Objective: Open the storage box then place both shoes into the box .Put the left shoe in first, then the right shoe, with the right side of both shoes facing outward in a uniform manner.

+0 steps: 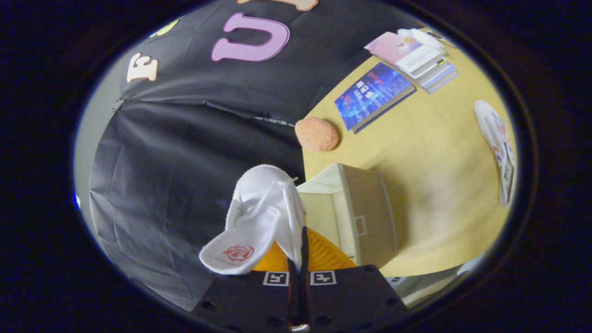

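My gripper (299,259) is shut on the collar edge of a white mesh shoe (259,208), which hangs lifted ahead of the fingers, its tongue with a red emblem flopping to one side. Just beyond and beside the held shoe stands the beige storage box (365,208), its top open and the pale inside showing. The view is rolled, so the yellow table (416,152) runs at a slant. The second white shoe (499,148) lies on the table well past the box, at its far side.
An orange, rough oval object (317,134) lies on the table beyond the box. Further off sit a blue book (372,95) and a stack of books (416,58). The table's edge runs right beside the box.
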